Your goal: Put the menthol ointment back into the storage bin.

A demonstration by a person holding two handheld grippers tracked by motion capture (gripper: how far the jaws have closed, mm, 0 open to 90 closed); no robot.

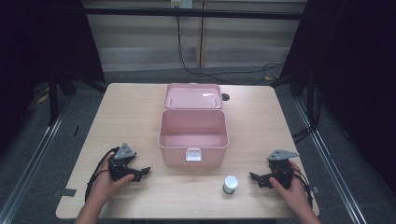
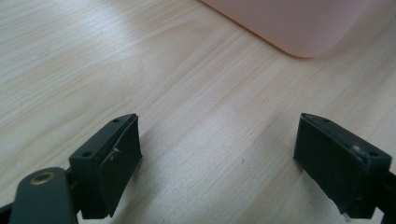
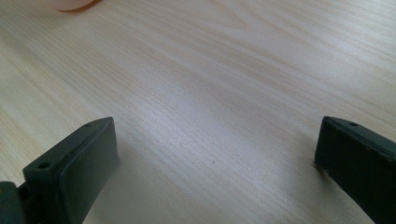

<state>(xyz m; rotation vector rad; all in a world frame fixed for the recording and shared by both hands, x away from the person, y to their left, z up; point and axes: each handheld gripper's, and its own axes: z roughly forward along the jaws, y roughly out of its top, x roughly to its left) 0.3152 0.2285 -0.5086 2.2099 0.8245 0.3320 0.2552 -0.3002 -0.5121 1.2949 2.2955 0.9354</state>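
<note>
- The left claw [image 1: 142,172] rests on the table [image 1: 130,112]. Its jaws are wide apart with nothing between them.
- The right claw [image 1: 254,178] rests on the table too. Its jaws are also wide apart and hold nothing.
- A small white jar [image 1: 230,184] stands near the front edge, just beside the right claw.
- A pink box [image 1: 193,140] sits in the middle of the table with its lid [image 1: 193,96] open, behind the jar.
</note>
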